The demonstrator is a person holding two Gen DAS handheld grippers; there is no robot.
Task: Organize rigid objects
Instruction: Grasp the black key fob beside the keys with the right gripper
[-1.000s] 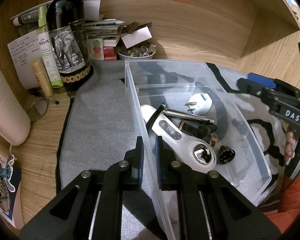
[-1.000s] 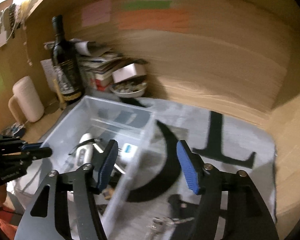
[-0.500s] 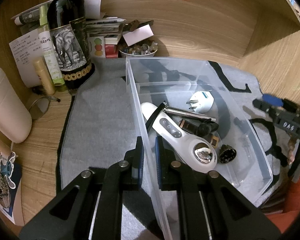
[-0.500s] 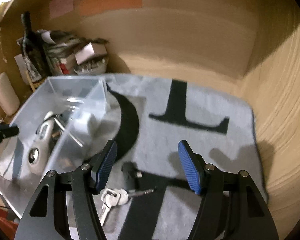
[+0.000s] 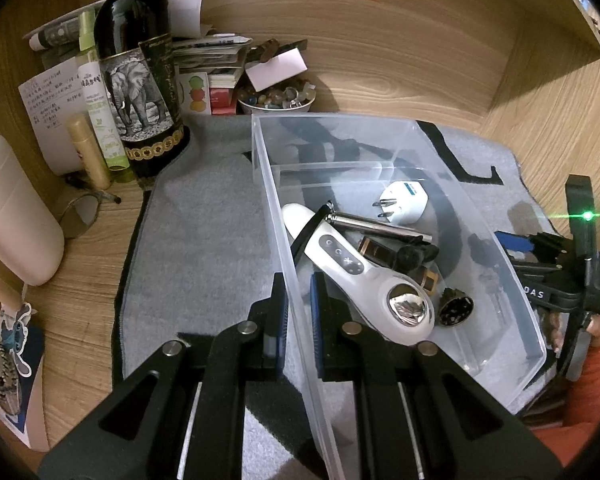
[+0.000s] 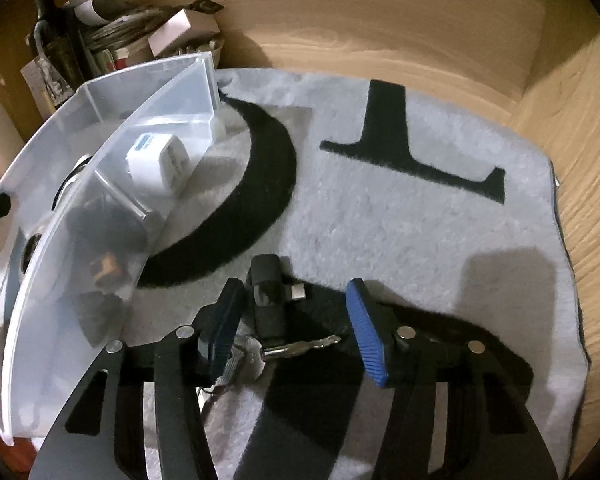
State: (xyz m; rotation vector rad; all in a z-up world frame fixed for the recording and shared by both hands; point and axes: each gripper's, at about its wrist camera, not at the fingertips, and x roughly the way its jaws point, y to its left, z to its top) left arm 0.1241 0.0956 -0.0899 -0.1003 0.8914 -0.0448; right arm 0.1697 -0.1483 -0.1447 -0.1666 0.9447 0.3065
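A clear plastic bin (image 5: 380, 128) stands on a grey mat (image 5: 204, 232). It holds a white handheld device (image 5: 352, 264), a white plug adapter (image 5: 404, 200), a metal rod (image 5: 376, 226) and small dark parts. My left gripper (image 5: 298, 292) is shut on the bin's left wall. My right gripper (image 6: 296, 320) is open and low over the mat, with its fingers on either side of a key bunch (image 6: 272, 344) with a black fob. The bin (image 6: 112, 152) stands just to the left of it.
A wine bottle (image 5: 140, 80), tubes, stacked papers and a bowl of stones (image 5: 276, 98) crowd the back left. A cream cylinder (image 5: 12, 212) lies at the left. Wooden walls enclose the back and right.
My right gripper has swung right, away from the bin, and dropped down over the keys on the mat. My left gripper has stayed clamped on the bin wall.
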